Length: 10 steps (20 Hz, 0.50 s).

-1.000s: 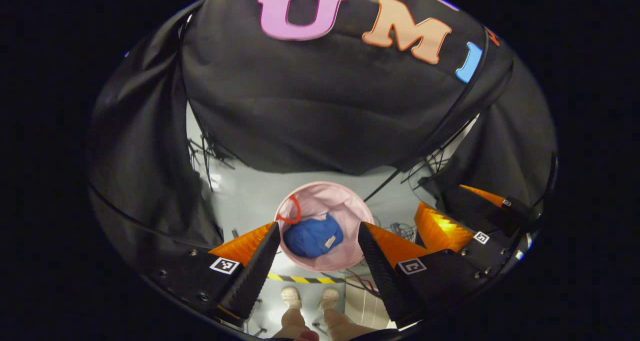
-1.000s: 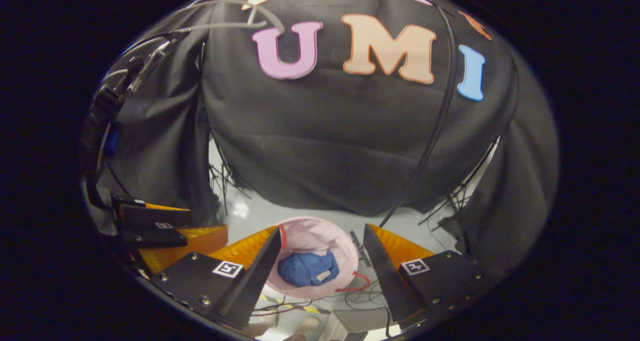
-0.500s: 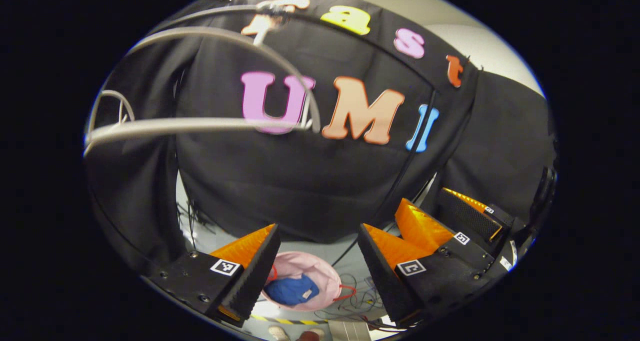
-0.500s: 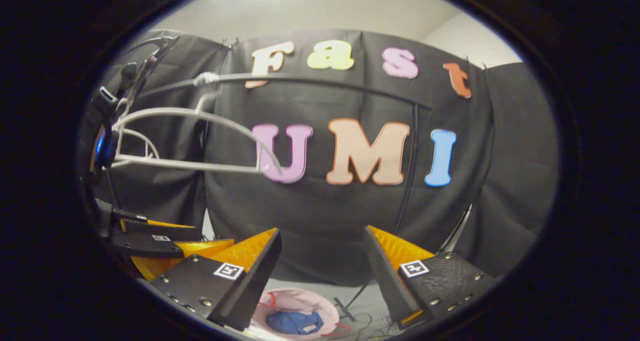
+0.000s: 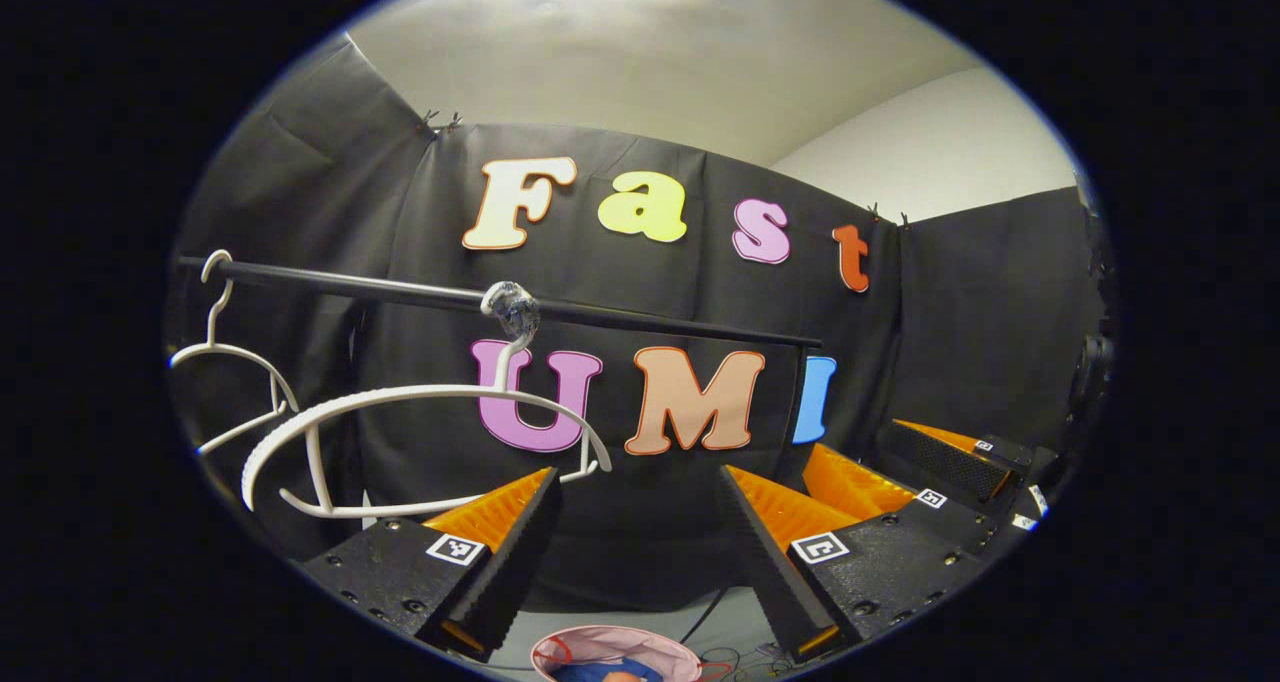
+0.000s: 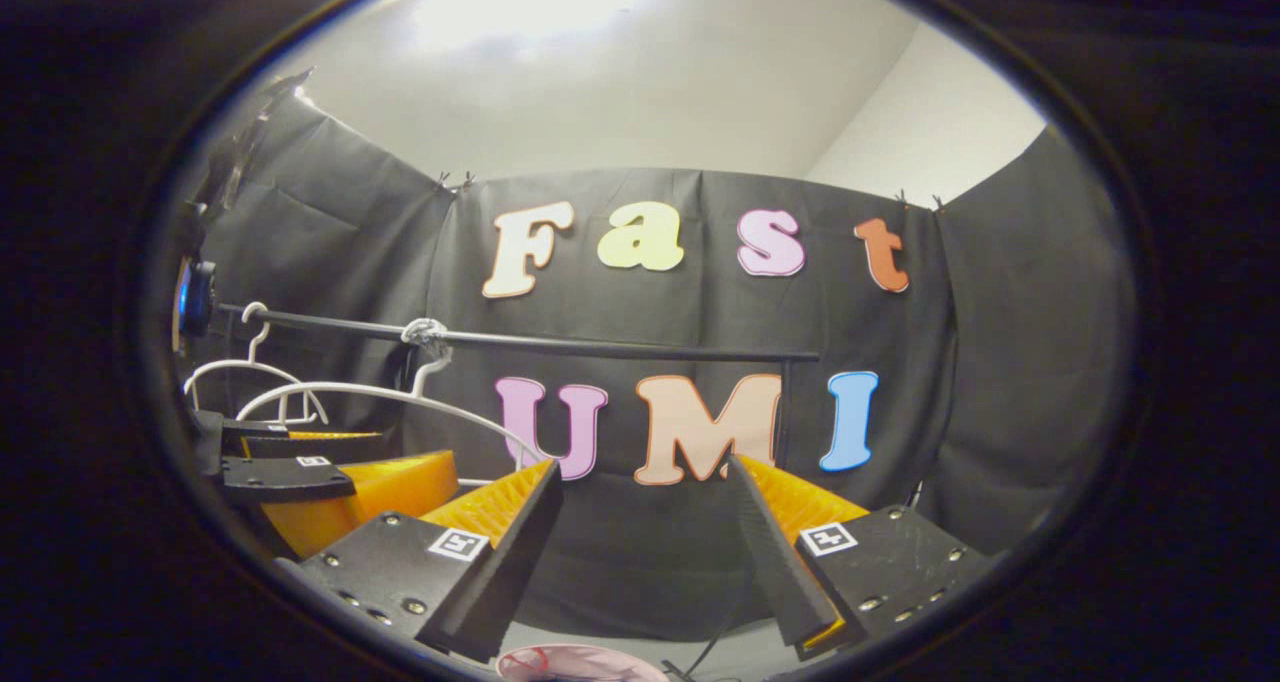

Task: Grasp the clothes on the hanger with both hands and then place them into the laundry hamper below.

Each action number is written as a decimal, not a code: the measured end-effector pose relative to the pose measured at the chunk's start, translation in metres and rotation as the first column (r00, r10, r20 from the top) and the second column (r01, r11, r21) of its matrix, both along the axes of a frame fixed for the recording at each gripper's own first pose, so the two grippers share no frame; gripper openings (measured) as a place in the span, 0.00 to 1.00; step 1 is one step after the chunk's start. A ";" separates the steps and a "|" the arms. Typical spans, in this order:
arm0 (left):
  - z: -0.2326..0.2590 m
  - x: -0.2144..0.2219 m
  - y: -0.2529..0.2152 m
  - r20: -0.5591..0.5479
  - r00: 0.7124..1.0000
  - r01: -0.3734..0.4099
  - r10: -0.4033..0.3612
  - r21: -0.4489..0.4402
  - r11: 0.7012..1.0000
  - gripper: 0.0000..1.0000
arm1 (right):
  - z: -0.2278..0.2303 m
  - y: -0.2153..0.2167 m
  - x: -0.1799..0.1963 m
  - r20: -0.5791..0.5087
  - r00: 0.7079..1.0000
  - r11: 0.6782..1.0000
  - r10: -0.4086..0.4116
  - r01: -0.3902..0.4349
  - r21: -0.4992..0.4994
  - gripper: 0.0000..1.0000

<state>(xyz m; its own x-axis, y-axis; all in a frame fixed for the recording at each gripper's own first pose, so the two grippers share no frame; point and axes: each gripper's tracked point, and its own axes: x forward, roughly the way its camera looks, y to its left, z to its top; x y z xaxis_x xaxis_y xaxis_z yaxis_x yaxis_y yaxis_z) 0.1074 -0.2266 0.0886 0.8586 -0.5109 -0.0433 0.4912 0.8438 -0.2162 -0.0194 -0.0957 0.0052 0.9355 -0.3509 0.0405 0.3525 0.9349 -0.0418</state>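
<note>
Both grippers have swung up from the floor since a second ago: then they looked straight down into the hamper, now they face the booth's back wall and the rail.

From the left gripper view, the left gripper (image 5: pixel 632 542) has its fingers spread wide with nothing between them. A white hanger (image 5: pixel 420 432) hangs bare from the black rail (image 5: pixel 400 292) by a taped hook, tilted, its lower bar just behind the left finger. A second bare hanger (image 5: pixel 225 357) sits at the rail's left end. At the bottom edge the pink laundry hamper (image 5: pixel 580 647) stands on the floor, almost directly beneath the rail, with the blue clothes (image 5: pixel 600 672) lying inside. Off to the lower right is the right gripper (image 5: pixel 880 467), held alongside and also parted, I'd judge.

From the right gripper view, the right gripper (image 6: pixel 645 552) is likewise wide apart and empty. The rail (image 6: pixel 600 345) runs across with both hangers (image 6: pixel 350 397) near its left end, and the left gripper (image 6: pixel 320 467) shows at the lower left, close beside. The hamper's rim (image 6: pixel 580 660) peeks in at the bottom.

The garment looks delivered, so I'd say the raised, empty grippers are simply clearing away from the hamper.
</note>
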 end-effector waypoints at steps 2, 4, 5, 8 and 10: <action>0.007 -0.002 -0.002 0.027 1.000 0.003 -0.002 -0.011 1.000 0.96 | 0.003 -0.003 -0.001 0.014 1.000 1.000 -0.007 0.007 0.003 1.00; 0.012 -0.001 -0.002 0.052 0.999 0.000 0.000 -0.005 1.000 0.96 | 0.003 -0.008 -0.005 0.020 1.000 1.000 -0.015 0.014 0.004 0.95; 0.015 -0.001 -0.001 0.066 0.998 -0.004 0.004 -0.002 1.000 0.96 | 0.003 -0.009 -0.004 0.021 1.000 1.000 -0.017 0.016 0.004 0.97; 0.027 -0.004 -0.001 0.106 0.994 -0.017 0.017 -0.006 1.000 0.95 | 0.005 -0.016 -0.008 0.029 0.999 1.000 -0.028 0.028 -0.006 0.95; 0.028 -0.004 -0.005 0.106 0.994 -0.017 0.019 -0.013 1.000 0.95 | 0.008 -0.020 -0.011 0.033 0.999 1.000 -0.030 0.030 -0.009 0.95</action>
